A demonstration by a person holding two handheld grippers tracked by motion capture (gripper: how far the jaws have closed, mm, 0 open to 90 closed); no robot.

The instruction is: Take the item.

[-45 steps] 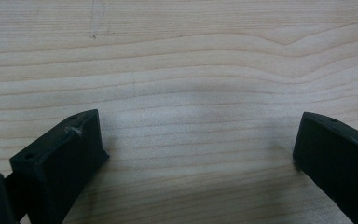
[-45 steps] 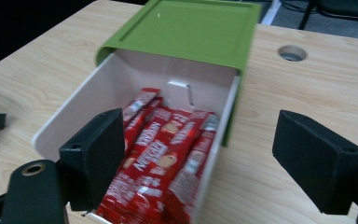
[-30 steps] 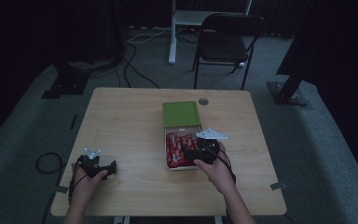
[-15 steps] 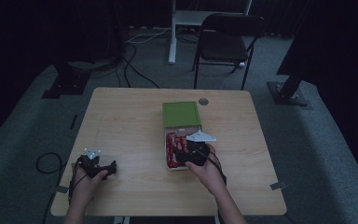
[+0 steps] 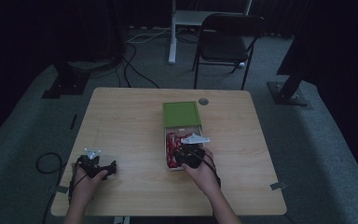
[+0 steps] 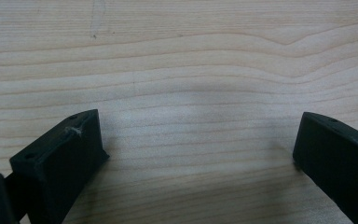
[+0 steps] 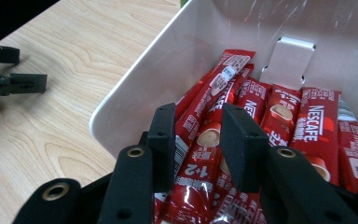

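Note:
A white open box [image 5: 182, 129] with a green lid [image 5: 182, 114] behind it sits mid-table, holding several red Nescafe sachets [image 5: 170, 144]. My right gripper [image 5: 177, 156] dips into the box's near end. In the right gripper view its jaws [image 7: 198, 126] have just been closing and stand narrow on either side of one red sachet [image 7: 203, 140], which lies flat between them; the pads do not visibly press on it. The box wall [image 7: 168, 70] rises on the left. My left gripper [image 5: 95, 165] rests at the table's near left, open wide [image 6: 200, 130] over bare wood.
The wooden table [image 5: 121, 121] has a round cable hole [image 5: 203, 101] behind the green lid. A black chair [image 5: 228, 37] stands beyond the far edge. A cable loop [image 5: 46, 163] lies on the floor at the left. The left gripper [image 7: 9, 81] shows beyond the box.
The right hand has moved toward the near left and lower into the box, over the sachets. The left hand has kept still.

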